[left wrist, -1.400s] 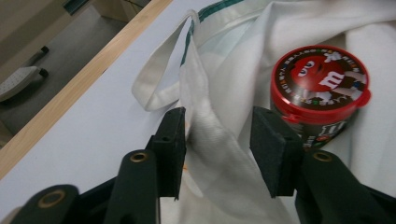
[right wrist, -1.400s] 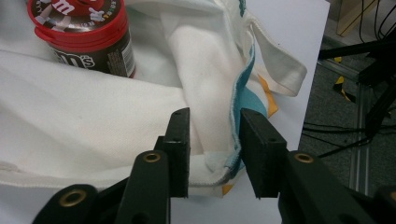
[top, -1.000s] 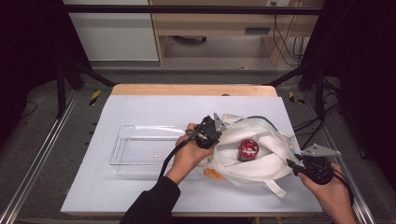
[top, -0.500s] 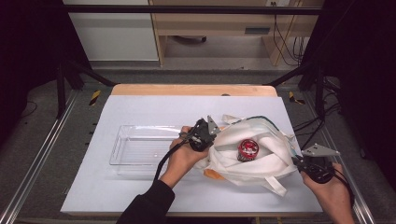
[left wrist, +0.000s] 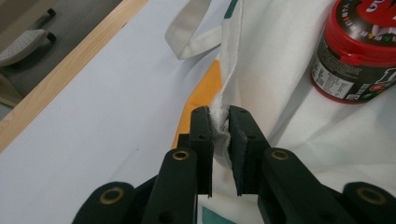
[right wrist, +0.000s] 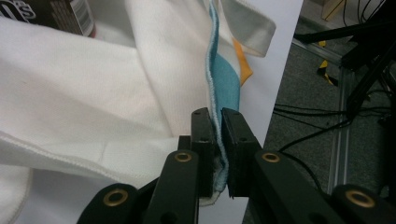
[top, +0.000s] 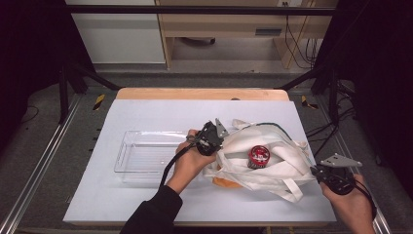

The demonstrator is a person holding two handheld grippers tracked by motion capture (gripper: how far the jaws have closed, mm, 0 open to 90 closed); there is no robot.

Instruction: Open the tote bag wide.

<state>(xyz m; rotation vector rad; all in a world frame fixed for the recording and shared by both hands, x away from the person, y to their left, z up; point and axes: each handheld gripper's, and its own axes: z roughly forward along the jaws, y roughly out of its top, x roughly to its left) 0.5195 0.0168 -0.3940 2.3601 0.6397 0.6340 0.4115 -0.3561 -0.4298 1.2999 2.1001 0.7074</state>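
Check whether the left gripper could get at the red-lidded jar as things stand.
Probably not right away. The left gripper is clamped on the rim of the white tote bag. The red-lidded jar lies close by on the bag's cloth, uncovered on top, so only the grip ties it up.

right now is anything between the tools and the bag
No. Both tools are already on the bag: the left tool pinches its cloth edge near the can, and the right tool, whose jaws have just closed, pinches the edge on the other side.
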